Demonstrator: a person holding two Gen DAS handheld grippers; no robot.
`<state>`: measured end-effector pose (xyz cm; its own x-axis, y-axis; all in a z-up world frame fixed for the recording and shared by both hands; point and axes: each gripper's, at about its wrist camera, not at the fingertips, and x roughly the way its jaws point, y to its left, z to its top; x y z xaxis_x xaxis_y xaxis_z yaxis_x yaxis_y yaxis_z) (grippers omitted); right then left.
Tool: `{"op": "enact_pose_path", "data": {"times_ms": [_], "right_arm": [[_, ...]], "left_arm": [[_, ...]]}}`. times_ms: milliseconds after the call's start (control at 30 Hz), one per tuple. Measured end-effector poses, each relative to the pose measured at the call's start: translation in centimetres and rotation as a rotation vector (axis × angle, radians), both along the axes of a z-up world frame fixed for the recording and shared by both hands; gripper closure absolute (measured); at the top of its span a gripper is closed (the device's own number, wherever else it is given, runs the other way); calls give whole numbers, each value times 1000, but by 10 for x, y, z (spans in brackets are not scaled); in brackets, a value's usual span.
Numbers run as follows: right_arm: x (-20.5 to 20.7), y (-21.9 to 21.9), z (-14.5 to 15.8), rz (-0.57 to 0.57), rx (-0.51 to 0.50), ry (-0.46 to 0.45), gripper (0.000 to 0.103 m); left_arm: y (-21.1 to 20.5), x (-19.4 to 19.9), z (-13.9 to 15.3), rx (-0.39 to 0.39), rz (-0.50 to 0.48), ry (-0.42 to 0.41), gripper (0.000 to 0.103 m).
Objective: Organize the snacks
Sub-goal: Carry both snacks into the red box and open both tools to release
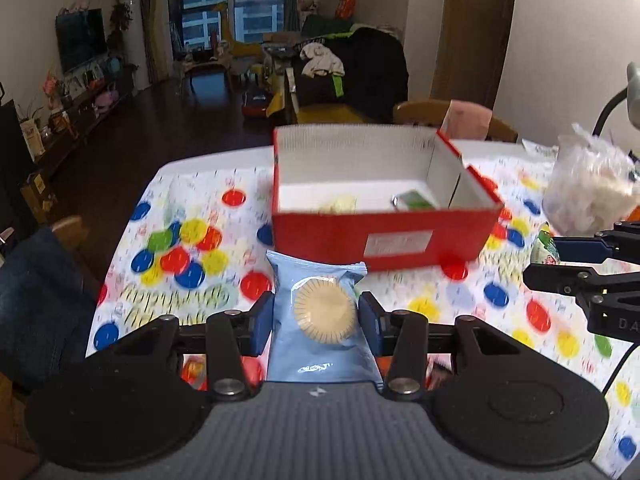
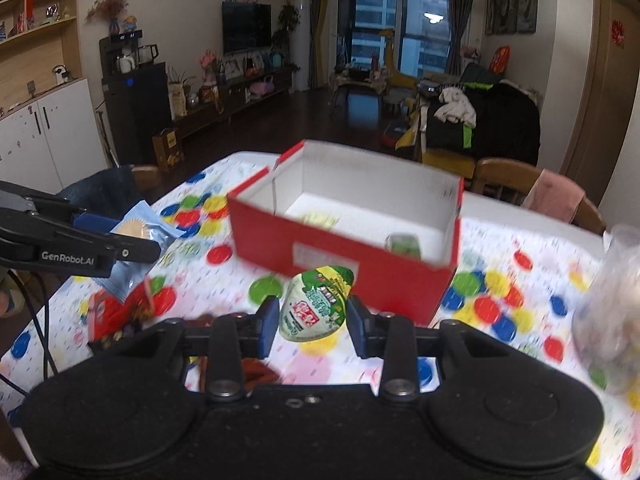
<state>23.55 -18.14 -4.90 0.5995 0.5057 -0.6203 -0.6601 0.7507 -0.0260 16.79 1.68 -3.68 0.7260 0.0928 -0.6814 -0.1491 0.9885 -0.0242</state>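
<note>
My left gripper (image 1: 316,318) is shut on a light blue cake packet (image 1: 320,312) with a round pastry printed on it, held above the table in front of the red box (image 1: 384,236). In the right wrist view my right gripper (image 2: 313,316) is shut on a green and white jelly cup (image 2: 316,304), also lifted before the red box (image 2: 344,256). The box is open at the top, white inside, and holds a pale snack (image 1: 340,203) and a green packet (image 1: 414,200). The left gripper with its blue packet (image 2: 136,232) shows at the left of the right wrist view; the right gripper (image 1: 576,260) shows at the right of the left wrist view.
The table wears a cloth (image 1: 200,248) with coloured dots. A clear bag of white snacks (image 1: 588,188) stands at the right. Red packets (image 2: 116,312) lie on the cloth near the left gripper. Wooden chairs (image 2: 508,184) stand behind the table, one with a pink cloth on it.
</note>
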Motion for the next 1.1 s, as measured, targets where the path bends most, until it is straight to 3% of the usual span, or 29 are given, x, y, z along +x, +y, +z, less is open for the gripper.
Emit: {"op": "enact_pose_path", "data": {"times_ms": [200,567,1100], "right_arm": [[36,3,12,-12,-1,-22,68],[109,15,13,-41,0,53,68],[183,54,-18,1,-80,181,68]], "left_arm": [[-2,35,14,20,-9,-22,58],[0,112,18,3,5,6,58],[8,203,-9,6,88,126,58]]}}
